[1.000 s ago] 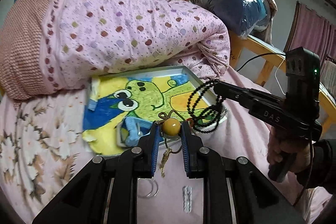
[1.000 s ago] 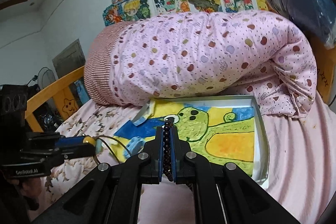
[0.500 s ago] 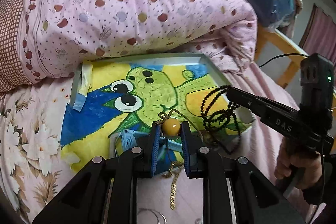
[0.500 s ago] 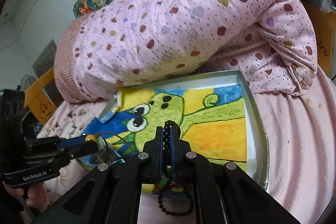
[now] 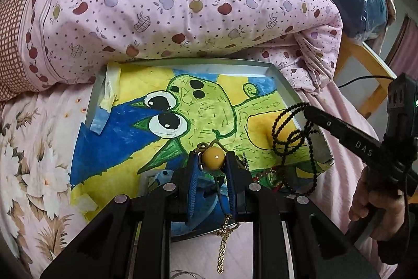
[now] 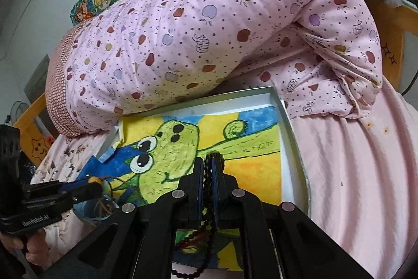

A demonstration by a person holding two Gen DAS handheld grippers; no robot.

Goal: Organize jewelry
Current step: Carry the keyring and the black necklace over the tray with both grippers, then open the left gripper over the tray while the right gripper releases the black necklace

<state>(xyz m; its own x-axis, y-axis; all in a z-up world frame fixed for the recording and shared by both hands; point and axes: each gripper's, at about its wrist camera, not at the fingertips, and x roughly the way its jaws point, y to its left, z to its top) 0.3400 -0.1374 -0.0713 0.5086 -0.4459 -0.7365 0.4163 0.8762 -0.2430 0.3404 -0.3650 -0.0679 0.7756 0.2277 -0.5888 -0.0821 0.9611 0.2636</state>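
Two pieces are in the air above the tray (image 5: 290, 93) on the bed — neither set down yet. The left gripper (image 5: 213, 166) has its fingers clamped on a yellow bead pendant (image 5: 213, 158) over the tray's near edge; the right gripper (image 6: 208, 169) pinches a black bead necklace (image 5: 290, 132) near its right edge. A gold chain (image 5: 223, 245) dangles below.

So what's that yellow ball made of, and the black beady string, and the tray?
The yellow ball looks like polished resin or amber-like stone: smooth, with a bright glint.

The black bead string seems glossy plastic, wood or stone; too small to tell.

The tray looks like thin painted metal, with crisp folded rims.
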